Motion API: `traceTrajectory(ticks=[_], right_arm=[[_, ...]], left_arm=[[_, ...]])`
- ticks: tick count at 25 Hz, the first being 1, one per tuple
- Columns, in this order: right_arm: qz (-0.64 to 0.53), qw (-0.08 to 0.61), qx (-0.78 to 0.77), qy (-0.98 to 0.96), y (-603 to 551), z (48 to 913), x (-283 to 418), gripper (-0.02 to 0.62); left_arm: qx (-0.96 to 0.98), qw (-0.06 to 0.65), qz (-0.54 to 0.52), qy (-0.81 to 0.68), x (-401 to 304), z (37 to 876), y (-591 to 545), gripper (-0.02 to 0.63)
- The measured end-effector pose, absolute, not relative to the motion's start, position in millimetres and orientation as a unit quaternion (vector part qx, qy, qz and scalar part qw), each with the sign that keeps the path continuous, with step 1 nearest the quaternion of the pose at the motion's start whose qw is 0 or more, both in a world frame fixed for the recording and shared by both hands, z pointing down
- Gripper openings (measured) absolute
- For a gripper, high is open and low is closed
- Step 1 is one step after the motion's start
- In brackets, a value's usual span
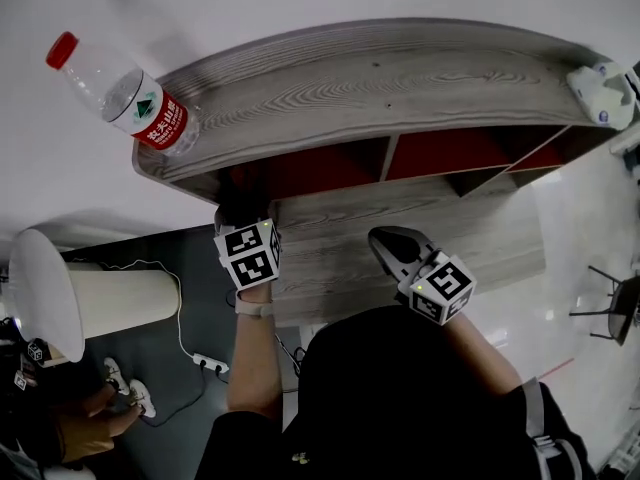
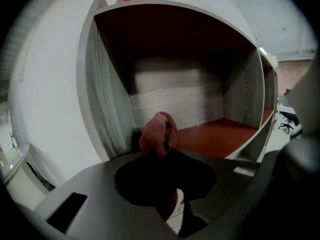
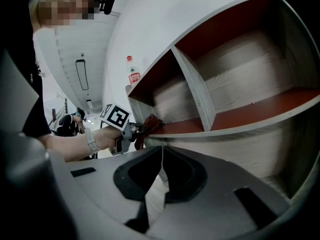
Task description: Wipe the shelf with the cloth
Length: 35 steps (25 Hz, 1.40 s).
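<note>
Your left gripper point(image 2: 160, 156) is clamped on the wadded red cloth point(image 2: 158, 131), which pokes past the jaws at the front left corner of the shelf point(image 2: 107, 109)'s left bay. Bunched like that, it looks ready to press on the red floor running off toward 3 o'clock, so the wipe seems barely begun. Your right gripper point(image 3: 161, 166) has its jaws together on nothing, at 3 o'clock of the left one, likely parked clear of the stroke; mind the bottle point(image 1: 125, 93) on top at 11 o'clock.
</note>
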State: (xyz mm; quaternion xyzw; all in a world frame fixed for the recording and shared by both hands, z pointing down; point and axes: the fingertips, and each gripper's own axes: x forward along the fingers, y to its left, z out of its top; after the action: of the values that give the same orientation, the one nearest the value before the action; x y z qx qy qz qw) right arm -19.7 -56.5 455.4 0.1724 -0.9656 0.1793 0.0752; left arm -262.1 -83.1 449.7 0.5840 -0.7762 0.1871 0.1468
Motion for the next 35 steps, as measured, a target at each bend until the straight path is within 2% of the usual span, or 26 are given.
traceTrajectory(ticks=[7, 17, 35], right_arm=[[0.176, 0.078, 0.189, -0.963, -67.6, 455.4, -25.5, 0.005], [0.189, 0.078, 0.209, -0.956, -77.4, 458.3, -15.6, 0.005], [0.214, 0.081, 0.277, -0.933, -66.2, 472.7, 52.6, 0.005]], left_arm=[[0.610, 0.125, 0.248, -0.742, -252.3, 456.1, -102.9, 0.075], [0.645, 0.131, 0.293, -0.693, -227.9, 461.2, -132.1, 0.074], [0.728, 0.139, 0.286, -0.608, -93.2, 459.6, -179.2, 0.074]])
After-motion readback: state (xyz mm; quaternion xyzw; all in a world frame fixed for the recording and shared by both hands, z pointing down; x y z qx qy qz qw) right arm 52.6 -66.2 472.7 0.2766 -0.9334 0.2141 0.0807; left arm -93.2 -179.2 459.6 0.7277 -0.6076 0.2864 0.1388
